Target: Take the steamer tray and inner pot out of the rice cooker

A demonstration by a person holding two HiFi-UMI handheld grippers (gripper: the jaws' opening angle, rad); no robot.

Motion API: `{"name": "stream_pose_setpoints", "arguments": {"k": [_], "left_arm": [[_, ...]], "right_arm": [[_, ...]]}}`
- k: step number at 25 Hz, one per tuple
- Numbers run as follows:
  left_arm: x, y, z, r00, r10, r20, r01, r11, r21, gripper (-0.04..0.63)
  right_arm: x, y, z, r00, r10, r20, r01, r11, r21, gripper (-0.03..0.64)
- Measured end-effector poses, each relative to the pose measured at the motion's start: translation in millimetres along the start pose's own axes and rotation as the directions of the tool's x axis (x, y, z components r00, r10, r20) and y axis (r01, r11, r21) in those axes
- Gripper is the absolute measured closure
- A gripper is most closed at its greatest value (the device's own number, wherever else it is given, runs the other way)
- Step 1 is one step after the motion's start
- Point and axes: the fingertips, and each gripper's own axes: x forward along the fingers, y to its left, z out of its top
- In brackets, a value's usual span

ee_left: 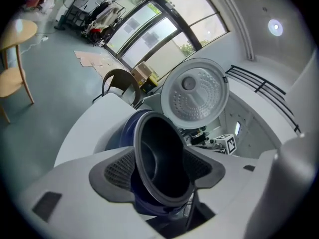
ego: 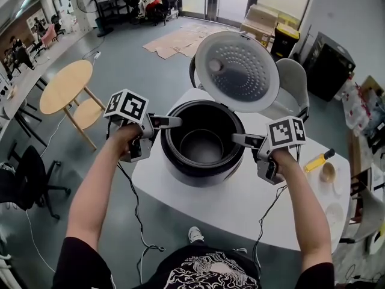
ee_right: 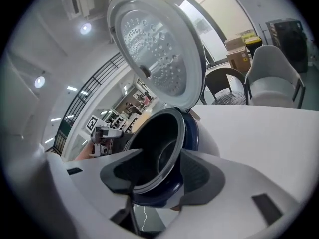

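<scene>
Inner pot [ego: 180, 131] seated in the open rice cooker [ego: 183, 174] on the counter [ego: 240, 206]. Left hand-held gripper [ego: 172, 122] and right hand-held gripper [ego: 239, 139] straddle opposite rim edges, jaws apart, apparently unclamped. Pot likely rigid, smooth, slippery; 2 level rim grips advisable. No steamer tray visible.

the mouth of the pot [ego: 203, 146] is free from above. just behind it the raised lid [ego: 237, 71] closes the back side. the left gripper [ego: 178, 122] and the right gripper [ego: 236, 139] take the two sides of the rim. the table [ego: 240, 203] in front gives free room; a yellow-handled tool [ego: 317, 160] and a small cup [ego: 328, 172] lie near its right edge.
</scene>
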Motion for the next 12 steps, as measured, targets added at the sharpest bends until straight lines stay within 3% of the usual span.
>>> {"name": "stream_pose_setpoints", "arguments": {"k": [3, 8, 12], "left_arm": [[-1, 6, -2, 0.998, 0.058, -0.027, -0.057, 0.998, 0.031, 0.331], [-2, 16, -2, 0.991, 0.124, -0.040, -0.122, 0.991, 0.062, 0.418], [2, 23, -11, 0.984, 0.174, -0.038, -0.172, 0.983, 0.063, 0.494]], "right_arm": [[-1, -3, 1, 1.000, -0.001, 0.015, 0.001, 1.000, 0.028, 0.416], [-1, -4, 4, 0.999, 0.034, 0.034, -0.036, 0.997, 0.067, 0.421], [-6, -16, -5, 0.999, -0.008, 0.041, 0.006, 0.998, 0.066, 0.488]]}}
